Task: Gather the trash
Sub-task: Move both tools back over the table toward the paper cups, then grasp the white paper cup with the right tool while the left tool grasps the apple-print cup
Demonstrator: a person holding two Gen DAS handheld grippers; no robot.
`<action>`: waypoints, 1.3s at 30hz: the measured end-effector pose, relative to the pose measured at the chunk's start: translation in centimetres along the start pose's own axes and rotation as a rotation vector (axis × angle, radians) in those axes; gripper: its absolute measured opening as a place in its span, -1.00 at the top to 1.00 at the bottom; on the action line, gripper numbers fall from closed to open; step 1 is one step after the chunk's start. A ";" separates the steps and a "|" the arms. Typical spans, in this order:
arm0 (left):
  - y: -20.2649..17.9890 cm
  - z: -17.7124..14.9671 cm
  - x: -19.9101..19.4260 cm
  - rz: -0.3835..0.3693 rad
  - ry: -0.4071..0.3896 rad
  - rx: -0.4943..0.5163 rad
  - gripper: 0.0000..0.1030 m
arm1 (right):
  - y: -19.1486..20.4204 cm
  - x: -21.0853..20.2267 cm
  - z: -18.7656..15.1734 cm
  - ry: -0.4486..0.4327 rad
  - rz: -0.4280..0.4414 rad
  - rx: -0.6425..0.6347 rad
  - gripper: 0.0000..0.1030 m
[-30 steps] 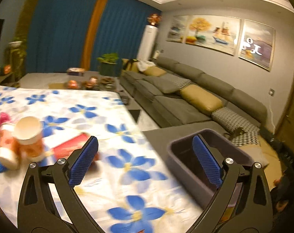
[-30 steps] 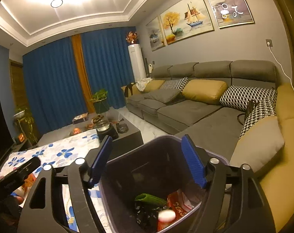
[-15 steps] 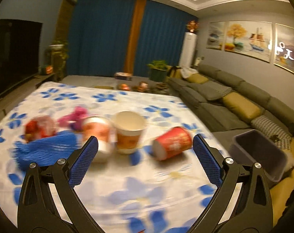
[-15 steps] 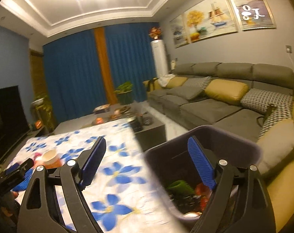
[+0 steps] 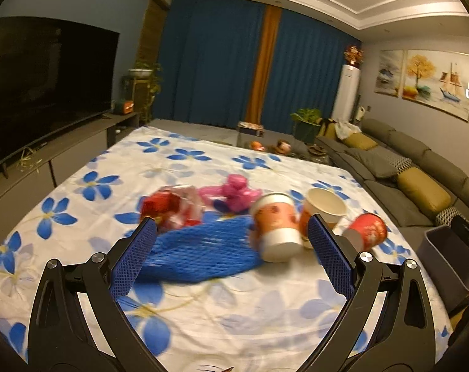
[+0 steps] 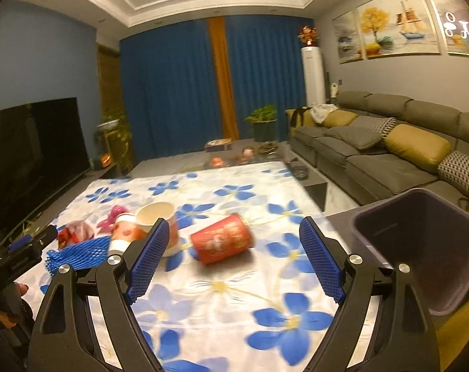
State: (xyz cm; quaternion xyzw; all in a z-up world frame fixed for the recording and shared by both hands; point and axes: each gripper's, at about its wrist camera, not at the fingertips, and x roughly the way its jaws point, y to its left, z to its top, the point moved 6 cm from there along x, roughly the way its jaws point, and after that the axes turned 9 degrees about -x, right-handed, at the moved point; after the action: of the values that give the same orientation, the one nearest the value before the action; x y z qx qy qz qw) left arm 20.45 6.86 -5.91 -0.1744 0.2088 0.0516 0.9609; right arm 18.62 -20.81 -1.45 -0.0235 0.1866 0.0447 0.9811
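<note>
Trash lies on a white tablecloth with blue flowers point(image 5: 185, 158) point(image 6: 234, 285). A blue foam net point(image 5: 200, 252) point(image 6: 79, 252) sits just ahead of my open left gripper point(image 5: 231, 254). Behind the net are a red wrapper point(image 5: 169, 206) point(image 6: 75, 231) and a pink piece point(image 5: 234, 192) point(image 6: 113, 215). To its right stand an overturned orange paper cup point(image 5: 276, 228), an upright cup point(image 5: 324, 206) point(image 6: 158, 215) and a red cup on its side point(image 5: 366, 231) point(image 6: 222, 238). My right gripper point(image 6: 234, 255) is open, empty, with that red cup beyond its fingers. A dark purple bin point(image 6: 420, 248) point(image 5: 448, 254) stands off the table's right side.
A grey sofa with yellow cushions point(image 6: 389, 152) point(image 5: 420, 186) runs along the right wall. A black TV point(image 5: 45, 86) point(image 6: 30, 158) on a low cabinet lines the left. A low table with small items point(image 6: 243, 155) and plants stand before blue curtains. The left gripper's body point(image 6: 20, 254) shows at left.
Both views have swung left from the bin and sofa onto the table. The trash pile now fills the middle of the left view; the bin has slid to the right edge in both.
</note>
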 end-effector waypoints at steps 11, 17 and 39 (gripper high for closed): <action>0.9 0.2 2.4 -0.007 0.015 -0.010 -0.87 | 4.3 6.3 0.0 0.080 0.066 -0.024 -0.33; 3.1 0.9 3.4 0.034 0.007 -0.048 -0.86 | 6.9 10.0 0.0 0.133 0.117 -0.052 0.00; 4.2 0.7 5.0 0.021 0.037 -0.037 -0.86 | 9.7 15.8 -1.6 0.251 0.208 -0.056 0.87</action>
State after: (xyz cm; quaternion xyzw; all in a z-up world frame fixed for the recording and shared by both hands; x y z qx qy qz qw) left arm 24.52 11.14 -8.74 -0.1909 0.2274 0.0621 0.9529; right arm 31.73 -9.99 -9.01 -0.0369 0.3077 0.1477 0.9392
